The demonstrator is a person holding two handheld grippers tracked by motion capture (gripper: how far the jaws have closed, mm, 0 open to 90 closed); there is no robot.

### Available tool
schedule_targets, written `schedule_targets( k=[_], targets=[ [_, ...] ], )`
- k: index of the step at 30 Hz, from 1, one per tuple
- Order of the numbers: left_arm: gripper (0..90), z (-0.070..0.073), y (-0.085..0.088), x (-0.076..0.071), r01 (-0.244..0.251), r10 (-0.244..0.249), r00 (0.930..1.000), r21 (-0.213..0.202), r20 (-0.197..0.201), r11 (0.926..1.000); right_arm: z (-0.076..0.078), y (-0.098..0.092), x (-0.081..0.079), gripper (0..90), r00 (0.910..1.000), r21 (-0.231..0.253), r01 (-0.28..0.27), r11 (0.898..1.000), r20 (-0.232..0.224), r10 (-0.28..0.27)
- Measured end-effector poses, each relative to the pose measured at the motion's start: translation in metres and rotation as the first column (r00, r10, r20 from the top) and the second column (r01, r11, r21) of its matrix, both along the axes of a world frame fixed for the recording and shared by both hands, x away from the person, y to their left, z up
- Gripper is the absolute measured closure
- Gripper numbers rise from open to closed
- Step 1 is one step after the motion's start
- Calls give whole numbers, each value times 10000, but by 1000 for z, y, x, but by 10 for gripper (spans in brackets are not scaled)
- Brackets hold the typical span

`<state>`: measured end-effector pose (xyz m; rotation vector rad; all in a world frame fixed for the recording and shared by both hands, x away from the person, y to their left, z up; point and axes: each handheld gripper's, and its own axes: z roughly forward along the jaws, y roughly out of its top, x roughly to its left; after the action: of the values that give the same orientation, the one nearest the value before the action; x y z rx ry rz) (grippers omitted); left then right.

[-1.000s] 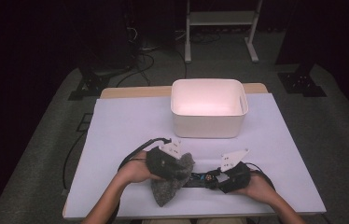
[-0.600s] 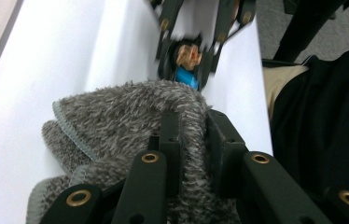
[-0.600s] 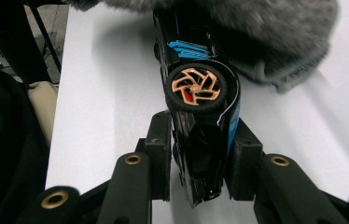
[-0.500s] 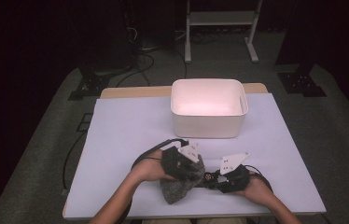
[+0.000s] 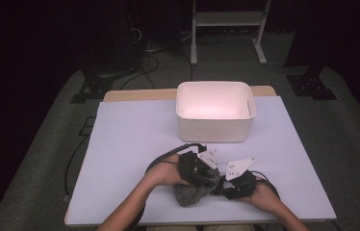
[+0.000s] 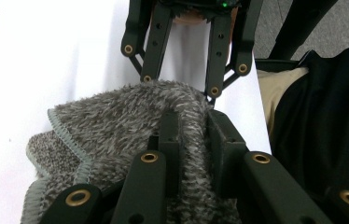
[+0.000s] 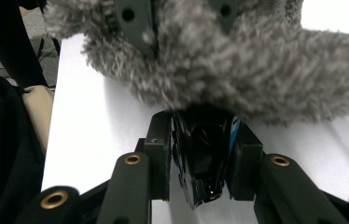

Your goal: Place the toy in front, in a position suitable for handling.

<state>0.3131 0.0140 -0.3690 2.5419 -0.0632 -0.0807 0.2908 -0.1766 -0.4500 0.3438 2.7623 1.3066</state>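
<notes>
Looking along the left tongs (image 6: 189,140), their jaws are clamped on a fold of grey fluffy cloth (image 6: 116,135). The right gripper view adds that the right tongs (image 7: 200,154) grip a glossy black object (image 7: 203,163) beneath that cloth, at the near worktop (image 5: 135,134) edge.

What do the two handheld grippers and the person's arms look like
Both grippers are black. The left gripper and right gripper each carry a pale grey three-cornered plate on top and trail a black cable. Up close, the fingers are flat black bars on linkage arms with brass-coloured rivets. The forearms are bare, with no sleeves in view.
</notes>
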Motion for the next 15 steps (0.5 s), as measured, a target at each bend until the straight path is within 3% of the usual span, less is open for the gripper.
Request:
schedule_targets(
  k=[10,15],
  targets=[
    [772,-1,1,0,-106,106,9999,49,26,9999,0,1,1,656,10000,-50,4,10000,-30,-4],
    [773,1,15,0,-346,344,9994,225,100,9991,0,1,1,658,10000,-102,-14,9999,6,14]
  ],
)
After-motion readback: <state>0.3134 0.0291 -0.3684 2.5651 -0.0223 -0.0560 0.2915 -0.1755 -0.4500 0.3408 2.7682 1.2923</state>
